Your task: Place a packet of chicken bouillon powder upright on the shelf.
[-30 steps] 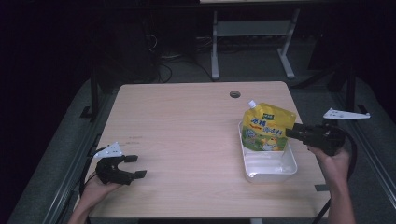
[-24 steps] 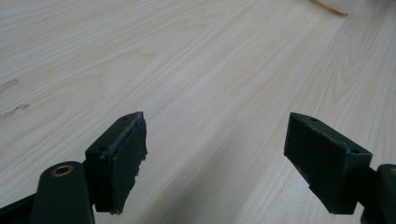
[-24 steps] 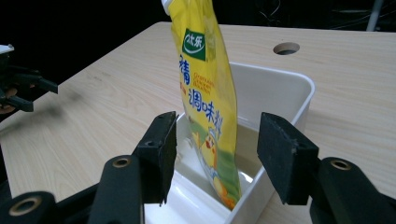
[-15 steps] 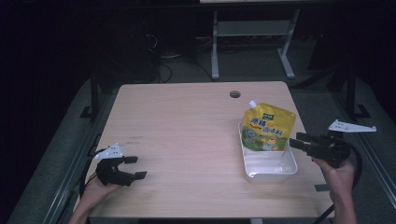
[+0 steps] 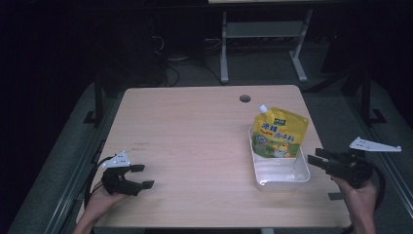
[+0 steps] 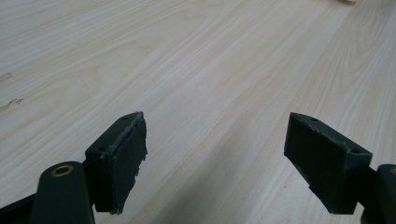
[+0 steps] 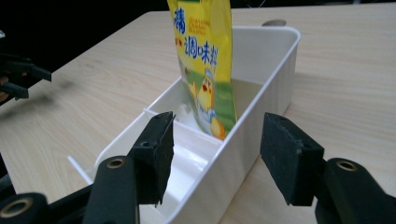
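A yellow spouted pouch (image 5: 279, 132) with a chick picture leans in the far end of a white plastic tray (image 5: 302, 165) on the right of the wooden table (image 5: 195, 131). My right gripper (image 5: 317, 159) is open just right of the tray's near end, nothing between its jaws. In the right gripper view the pouch (image 7: 205, 60) stands in the tray (image 7: 261, 107), whose side wall runs between my open right gripper (image 7: 215, 158). My left gripper (image 5: 141, 176) rests open at the table's near left corner. In the left gripper view the left gripper (image 6: 212, 163) frames bare wood.
A round cable hole (image 5: 245, 98) sits near the table's far edge. A metal rack leg frame (image 5: 263, 44) stands on the dark floor behind the table. The far-off left gripper (image 7: 18, 79) appears at the left edge of the right gripper view.
My right gripper has drawn back to the right, away from the pouch and tray, and its jaws have opened. The pouch stays in the tray. The left gripper has barely moved.
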Available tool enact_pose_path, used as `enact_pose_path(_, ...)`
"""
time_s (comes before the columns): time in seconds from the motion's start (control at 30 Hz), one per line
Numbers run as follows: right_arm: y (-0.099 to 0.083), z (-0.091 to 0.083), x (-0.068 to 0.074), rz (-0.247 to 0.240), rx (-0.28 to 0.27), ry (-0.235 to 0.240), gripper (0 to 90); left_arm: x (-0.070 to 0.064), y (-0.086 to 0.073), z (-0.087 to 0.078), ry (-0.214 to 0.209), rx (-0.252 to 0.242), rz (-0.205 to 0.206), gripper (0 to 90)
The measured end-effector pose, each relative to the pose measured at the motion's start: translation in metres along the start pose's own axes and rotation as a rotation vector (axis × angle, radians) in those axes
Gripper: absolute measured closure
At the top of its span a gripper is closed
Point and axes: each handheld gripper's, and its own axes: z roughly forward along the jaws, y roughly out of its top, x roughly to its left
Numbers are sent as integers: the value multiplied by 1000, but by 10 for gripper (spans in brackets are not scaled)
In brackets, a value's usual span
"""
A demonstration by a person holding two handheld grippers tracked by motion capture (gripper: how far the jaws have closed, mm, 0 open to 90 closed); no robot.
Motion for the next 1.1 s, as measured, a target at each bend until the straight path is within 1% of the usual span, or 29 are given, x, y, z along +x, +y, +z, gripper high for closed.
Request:
enact_pose_path(0.1,-7,-1,0,9,9,-5,428,0,-1,0,4,6,4,203)
enact_pose_path(0.13,-7,-1,0,9,9,-5,428,0,-1,0,4,6,4,203)
enact_pose_path(0.17,-13,-2,0,12,15,-7,428,-1,-1,1,4,7,4,203)
enact_pose_path(0.2,-13,-2,0,12,15,-7,428,-1,-1,1,4,7,4,203)
enact_pose_path(0.23,-18,-4,2,14,20,-9,428,-1,-1,1,5,7,4,203)
enact_pose_path(0.3,-21,-7,3,12,22,-9,428,-1,-1,1,5,7,5,203)
enact_pose_path(0.43,-24,-12,7,2,29,-11,428,-1,-1,1,4,6,8,203)
enact_pose_path(0.53,-30,-17,10,-2,31,-12,424,-1,-1,2,3,10,11,203)
enact_pose_path(0.7,-37,-19,11,3,37,-9,416,-1,-1,1,5,3,9,202)
enact_pose_path(0.83,-42,-20,14,2,43,-10,401,0,-2,1,11,9,8,202)
enact_pose_path(0.97,-45,-21,20,-9,36,-7,381,0,-4,3,17,18,15,200)
enact_pose_path(1.1,-45,-24,24,-19,9,1,331,-1,-5,4,27,28,25,192)
